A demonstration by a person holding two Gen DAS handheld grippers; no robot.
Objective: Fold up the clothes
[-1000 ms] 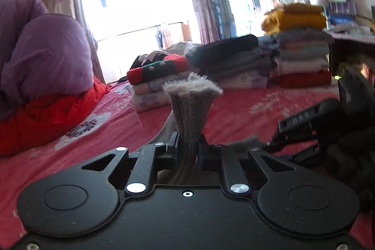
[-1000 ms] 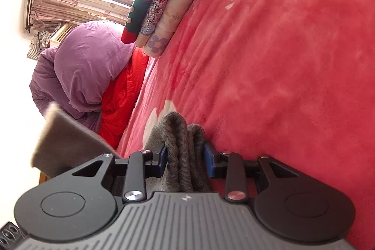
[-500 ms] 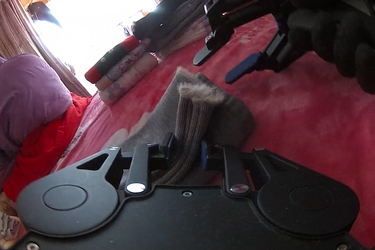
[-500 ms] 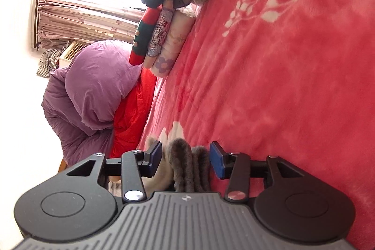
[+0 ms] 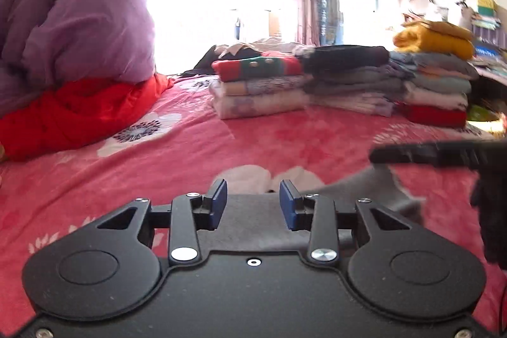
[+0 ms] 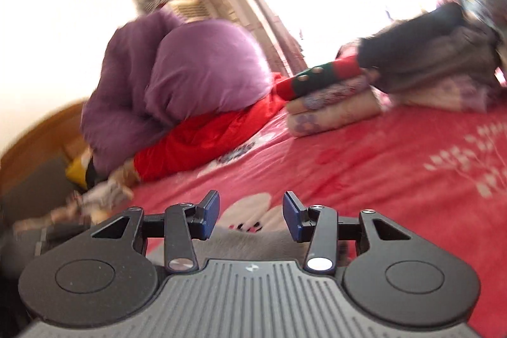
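1. The left tongs (image 5: 253,204) stand apart and are opening, with nothing pinched; the grey garment (image 5: 364,195) lies flat on the bed (image 5: 190,148) beneath and behind their tips.
2. The right tongs (image 6: 251,215) also stand apart and hold nothing; grey cloth (image 6: 253,243) shows just under and behind their tips.
3. From the left tongs the garment spreads away to the right, where a loose corner pokes up near the right tongs' dark finger (image 5: 421,152), which reaches in from that side.
4. Its long axis appears to run across, left tongs to right tongs, though most of it is hidden under both tools.
5. Judgement: the garment looks released after a fold, so the next move is likely a fresh grab or a lift to the stacks (image 5: 345,78), well ahead of both tongs.
6. The right tongs are nearer the raised corner; the left tongs sit over the flat middle.
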